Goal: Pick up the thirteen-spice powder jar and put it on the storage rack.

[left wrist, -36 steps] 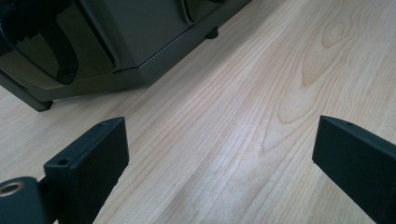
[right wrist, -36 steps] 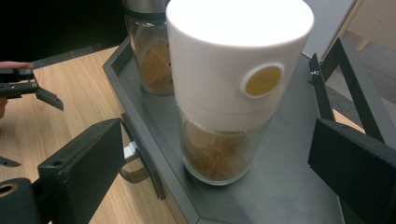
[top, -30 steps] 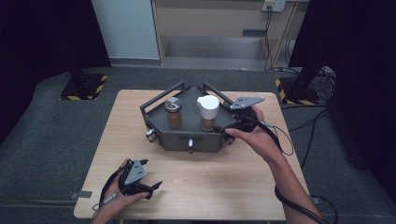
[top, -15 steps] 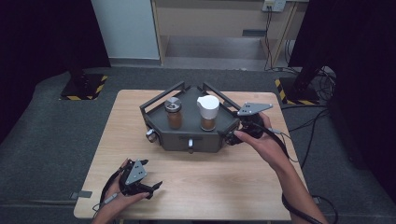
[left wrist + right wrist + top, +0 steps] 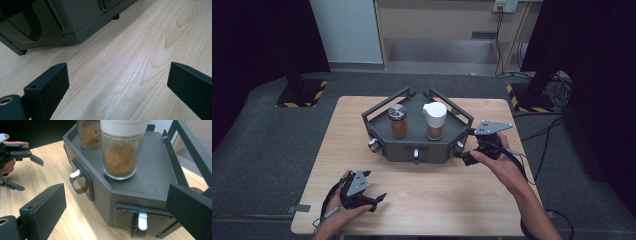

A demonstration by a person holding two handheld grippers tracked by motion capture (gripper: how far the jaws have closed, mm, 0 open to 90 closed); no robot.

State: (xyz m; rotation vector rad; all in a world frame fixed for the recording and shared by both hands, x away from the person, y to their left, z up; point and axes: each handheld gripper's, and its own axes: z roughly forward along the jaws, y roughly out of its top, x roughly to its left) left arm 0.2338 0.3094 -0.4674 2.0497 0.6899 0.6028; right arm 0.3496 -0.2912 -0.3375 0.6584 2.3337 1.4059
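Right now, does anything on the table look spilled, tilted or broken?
Nothing stands out. Both jars, the metal-lidded one and the white-lidded one, stand upright on the grey rack, and their brown powder is inside them. The table shows no spill. Both grippers, left and right, are open and hold nothing.

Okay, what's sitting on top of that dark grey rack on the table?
On the rack stand two jars of brown powder: one with a metal lid and one with a white lid. What its closed side drawers hold is covered.
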